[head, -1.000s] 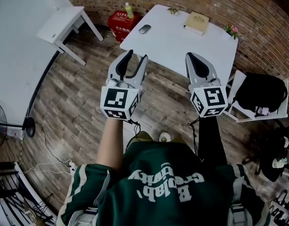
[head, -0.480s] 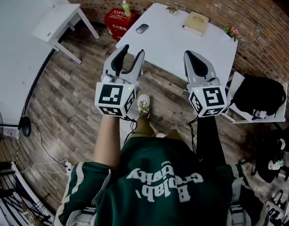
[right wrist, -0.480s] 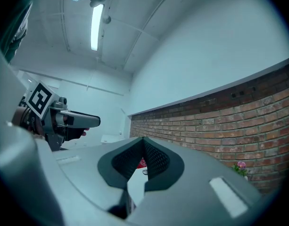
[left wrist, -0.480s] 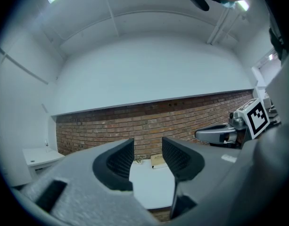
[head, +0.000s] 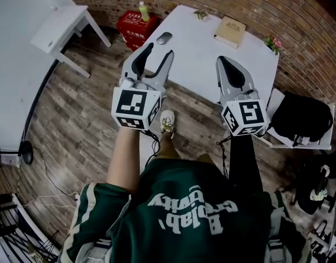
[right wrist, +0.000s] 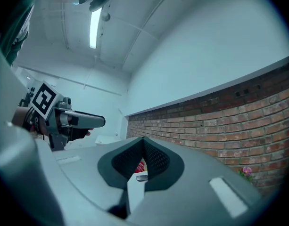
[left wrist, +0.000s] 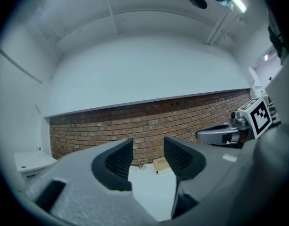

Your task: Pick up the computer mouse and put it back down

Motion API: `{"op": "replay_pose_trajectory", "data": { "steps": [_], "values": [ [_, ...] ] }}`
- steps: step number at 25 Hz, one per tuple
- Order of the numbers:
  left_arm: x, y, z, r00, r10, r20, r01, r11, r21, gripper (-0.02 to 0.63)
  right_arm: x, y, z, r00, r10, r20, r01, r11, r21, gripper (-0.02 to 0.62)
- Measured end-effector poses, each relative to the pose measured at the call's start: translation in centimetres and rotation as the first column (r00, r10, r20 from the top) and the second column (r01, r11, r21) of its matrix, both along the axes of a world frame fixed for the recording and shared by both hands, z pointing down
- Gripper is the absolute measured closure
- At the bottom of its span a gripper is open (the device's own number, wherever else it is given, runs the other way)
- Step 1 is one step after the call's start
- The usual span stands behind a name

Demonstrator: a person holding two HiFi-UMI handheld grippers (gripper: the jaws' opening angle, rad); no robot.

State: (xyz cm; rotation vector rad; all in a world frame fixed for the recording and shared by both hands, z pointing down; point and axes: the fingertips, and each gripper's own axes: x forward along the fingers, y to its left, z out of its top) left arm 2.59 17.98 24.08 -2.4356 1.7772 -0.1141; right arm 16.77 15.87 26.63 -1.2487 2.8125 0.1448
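Observation:
A grey computer mouse [head: 164, 38] lies near the left edge of the white table [head: 200, 53]. Through the narrow gap under my right jaws it shows small and far off [right wrist: 141, 178]. My left gripper [head: 158, 51] is held level over the floor just short of the table, a little nearer than the mouse. Its jaws have just been opening and stand apart with nothing between them [left wrist: 148, 157]. My right gripper [head: 222, 62] hovers at the table's near edge with its tips together [right wrist: 144, 142], holding nothing.
A tan book [head: 230, 31], a pink flower [head: 273, 41] and a small sprig [head: 200, 14] sit on the table's far side. A red crate [head: 136, 23] with a green bottle [head: 143, 10] stands left of it. There is also a white side table [head: 63, 26] and a black bag [head: 302, 111] on a white chair.
Both grippers have moved forward toward the table as the person stepped closer. The left jaws stand a little wider than before.

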Motion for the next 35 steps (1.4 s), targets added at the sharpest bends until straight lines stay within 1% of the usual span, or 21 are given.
{"op": "replay_pose_trajectory", "data": {
  "steps": [3, 7, 15, 21, 27, 30, 32, 35],
  "values": [
    [-0.9, -2.7, 0.0, 1.000, 0.017, 0.007, -0.017, 1.000, -0.006, 0.373, -0.8, -2.4, 0.0, 1.000, 0.014, -0.003, -0.014, 1.000, 0.001, 0.581],
    [-2.2, -6.4, 0.0, 0.999, 0.042, 0.003, -0.042, 0.999, -0.014, 0.367, -2.3, -5.6, -0.2, 1.000, 0.030, 0.000, -0.030, 1.000, -0.001, 0.581],
    [-6.3, -14.4, 0.3, 0.995, 0.093, 0.025, -0.092, 0.995, -0.050, 0.334, -7.0, -12.8, -0.9, 0.999, 0.047, -0.004, -0.047, 0.999, 0.005, 0.581],
    [-9.5, -20.4, -0.6, 0.993, 0.119, 0.020, -0.117, 0.991, -0.056, 0.330, -10.5, -18.2, -2.4, 0.998, 0.066, -0.003, -0.066, 0.998, 0.023, 0.581],
    [-12.3, -25.7, -0.3, 0.989, 0.145, 0.003, -0.144, 0.986, -0.085, 0.330, -13.5, -23.1, -2.8, 0.996, 0.090, -0.013, -0.089, 0.996, 0.024, 0.581],
    [-13.1, -28.0, 0.2, 0.986, 0.164, -0.007, -0.164, 0.981, -0.105, 0.330, -14.4, -25.2, -2.8, 0.995, 0.102, -0.019, -0.102, 0.995, 0.019, 0.581],
    [-13.2, -29.2, 0.7, 0.983, 0.184, 0.000, -0.183, 0.975, -0.125, 0.333, -14.7, -26.4, -2.7, 0.993, 0.113, -0.024, -0.113, 0.993, 0.017, 0.581],
    [-13.4, -30.8, 1.3, 0.982, 0.188, 0.031, -0.182, 0.974, -0.133, 0.336, -15.0, -27.8, -2.3, 0.992, 0.123, -0.030, -0.123, 0.992, 0.013, 0.581]
  ]
}}
